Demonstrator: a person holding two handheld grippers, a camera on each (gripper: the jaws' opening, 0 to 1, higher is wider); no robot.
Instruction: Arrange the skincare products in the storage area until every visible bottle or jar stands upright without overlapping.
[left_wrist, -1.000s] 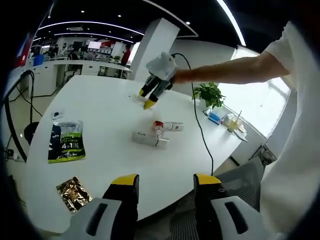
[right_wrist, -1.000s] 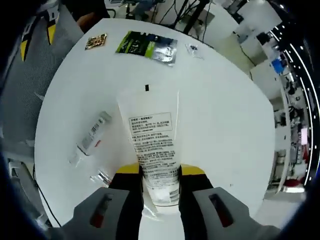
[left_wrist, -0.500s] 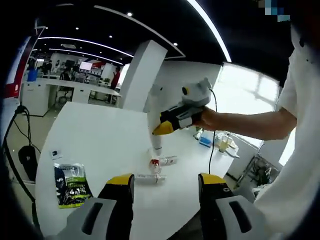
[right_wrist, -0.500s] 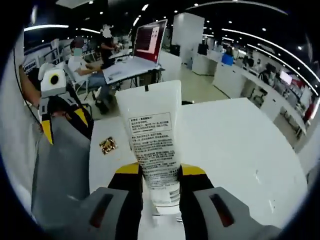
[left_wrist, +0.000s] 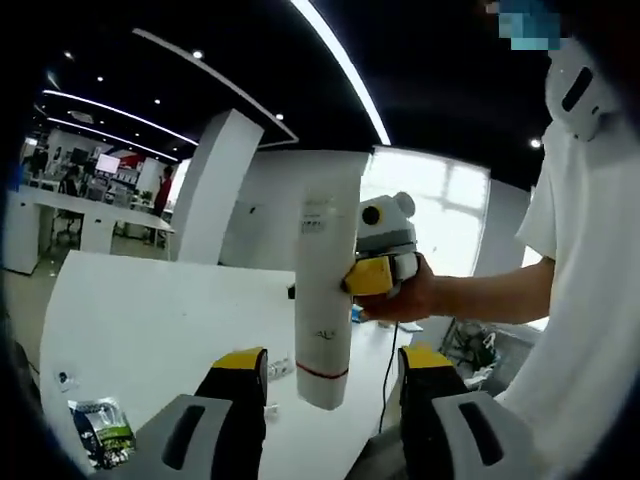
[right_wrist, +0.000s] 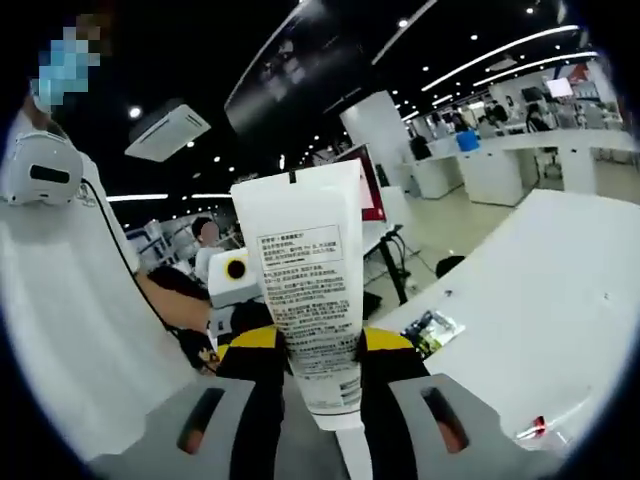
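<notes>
We're in a big open-plan office w/ dark ceiling, LED strip lights (left_wrist: 340, 60) and spotlights. Rows of white desks (right_wrist: 500, 165) w/ monitors, a square white pillar (left_wrist: 205, 185), a ceiling AC unit (right_wrist: 168, 132), ppl seated at workstations behind.

Interior bright overall, ceiling dark. Light from ceiling strip lights (left_wrist: 340, 65) and round spots; window (left_wrist: 435, 215) in left gripper view blown out to white, backlighting the white tube (left_wrist: 325, 275). Bench (right_wrist: 560, 290) surface glares near-white. Strong fisheye bending at edges. Tube print sharp in right gripper view; background soft.
</notes>
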